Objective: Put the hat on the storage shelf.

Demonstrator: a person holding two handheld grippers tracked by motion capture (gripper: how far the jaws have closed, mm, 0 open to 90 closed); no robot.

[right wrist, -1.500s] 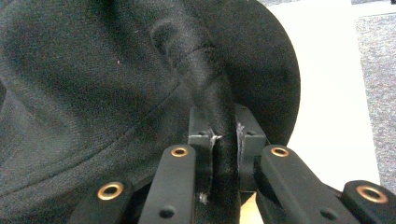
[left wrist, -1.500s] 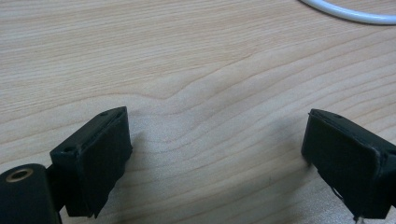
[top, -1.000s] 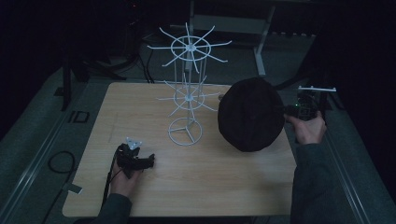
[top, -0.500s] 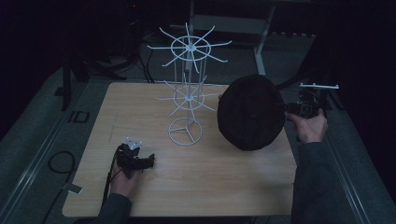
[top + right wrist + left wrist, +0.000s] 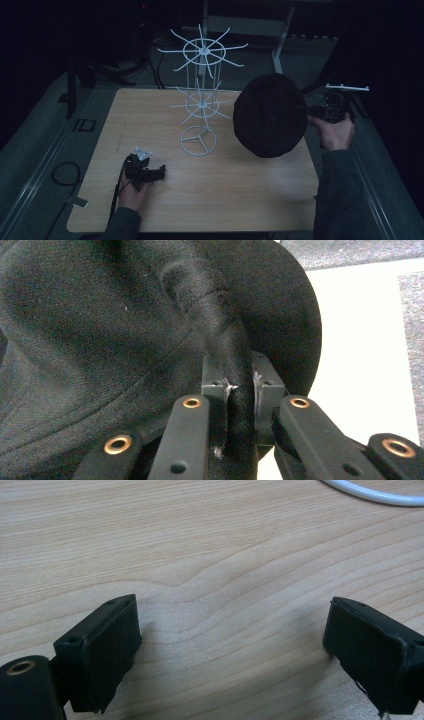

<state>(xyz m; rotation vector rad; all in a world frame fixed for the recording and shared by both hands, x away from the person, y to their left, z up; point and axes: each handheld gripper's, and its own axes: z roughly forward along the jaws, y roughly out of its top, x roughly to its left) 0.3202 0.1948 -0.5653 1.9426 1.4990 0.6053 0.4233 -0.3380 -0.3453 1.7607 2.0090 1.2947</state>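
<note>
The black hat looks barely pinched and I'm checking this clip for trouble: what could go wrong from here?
1. The right tongs grip the black hat by one narrow fold of cloth, so it could slip free.
2. The hat hangs close to the white wire stand; its thin prongs could snag the cloth, or a nudge could tip the stand.
3. The left tongs rest open on the table, too far off to steady either.
</note>
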